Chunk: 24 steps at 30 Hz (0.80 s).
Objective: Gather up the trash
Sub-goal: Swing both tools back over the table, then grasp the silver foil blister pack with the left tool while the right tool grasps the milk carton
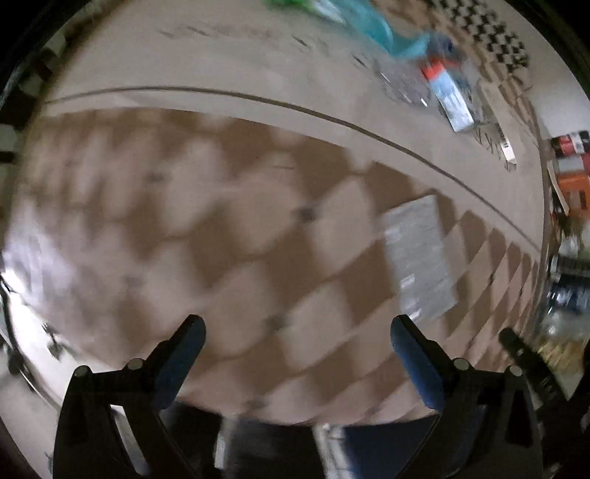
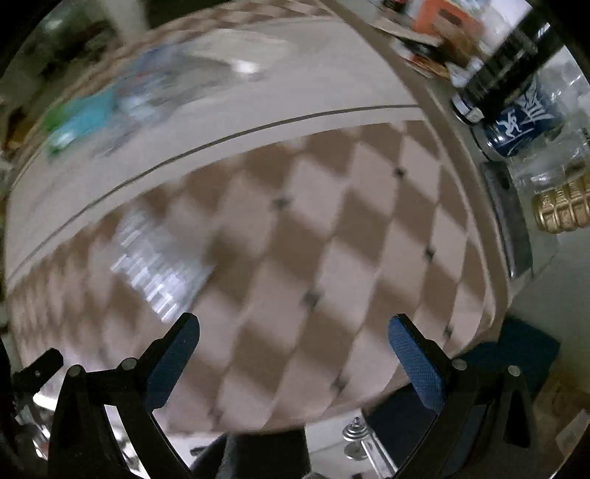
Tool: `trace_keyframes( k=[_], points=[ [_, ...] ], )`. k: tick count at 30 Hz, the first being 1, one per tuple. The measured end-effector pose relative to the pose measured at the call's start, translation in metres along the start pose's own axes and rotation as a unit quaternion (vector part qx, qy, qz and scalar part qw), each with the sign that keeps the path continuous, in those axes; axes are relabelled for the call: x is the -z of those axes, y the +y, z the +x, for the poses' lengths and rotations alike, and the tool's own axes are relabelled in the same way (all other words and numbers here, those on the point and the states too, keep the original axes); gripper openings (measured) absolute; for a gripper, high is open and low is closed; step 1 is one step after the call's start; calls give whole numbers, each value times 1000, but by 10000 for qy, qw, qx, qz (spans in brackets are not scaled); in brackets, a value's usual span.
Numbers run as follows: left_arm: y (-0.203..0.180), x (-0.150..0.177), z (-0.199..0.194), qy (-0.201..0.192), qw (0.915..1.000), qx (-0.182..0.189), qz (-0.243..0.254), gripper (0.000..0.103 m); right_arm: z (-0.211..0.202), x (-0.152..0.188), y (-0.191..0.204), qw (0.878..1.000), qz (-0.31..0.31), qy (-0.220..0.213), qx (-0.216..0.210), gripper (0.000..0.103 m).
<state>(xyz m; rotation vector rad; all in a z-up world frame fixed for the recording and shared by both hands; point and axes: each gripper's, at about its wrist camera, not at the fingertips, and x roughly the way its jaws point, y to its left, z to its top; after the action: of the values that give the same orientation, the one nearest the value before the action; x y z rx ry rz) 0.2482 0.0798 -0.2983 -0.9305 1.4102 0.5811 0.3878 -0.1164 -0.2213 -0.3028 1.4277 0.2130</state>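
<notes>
Both views are motion-blurred. My left gripper (image 1: 298, 331) is open and empty above a brown and beige checkered table (image 1: 184, 221). A silvery flat wrapper (image 1: 418, 258) lies just ahead of its right finger. Farther off lie a blue and red packet (image 1: 448, 97), clear crumpled plastic (image 1: 405, 84) and a teal bag (image 1: 376, 25). My right gripper (image 2: 294, 329) is open and empty above the same table (image 2: 313, 239). The silvery wrapper (image 2: 158, 265) lies ahead of its left finger, and the teal bag (image 2: 84, 118) with clear plastic (image 2: 166, 81) sits at the far left.
A dark line (image 1: 258, 99) crosses the plain beige part of the table. Beyond the table's right edge stand a blue can (image 2: 516, 129), a clear glass item (image 2: 545, 165), a gold object (image 2: 564, 210) and orange boxes (image 1: 571, 184). A blue chair seat (image 2: 516, 353) sits below the table edge.
</notes>
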Motion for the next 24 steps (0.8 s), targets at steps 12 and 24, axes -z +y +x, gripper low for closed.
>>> trace_keyframes(
  k=[12, 24],
  points=[
    [-88, -42, 45, 90, 9966, -758, -321, 67, 49, -96, -59, 9986, 391, 349, 112, 103],
    [-8, -123, -6, -579, 9902, -1262, 148, 65, 25, -193, 64, 9889, -1067, 163, -1025, 103]
  ],
)
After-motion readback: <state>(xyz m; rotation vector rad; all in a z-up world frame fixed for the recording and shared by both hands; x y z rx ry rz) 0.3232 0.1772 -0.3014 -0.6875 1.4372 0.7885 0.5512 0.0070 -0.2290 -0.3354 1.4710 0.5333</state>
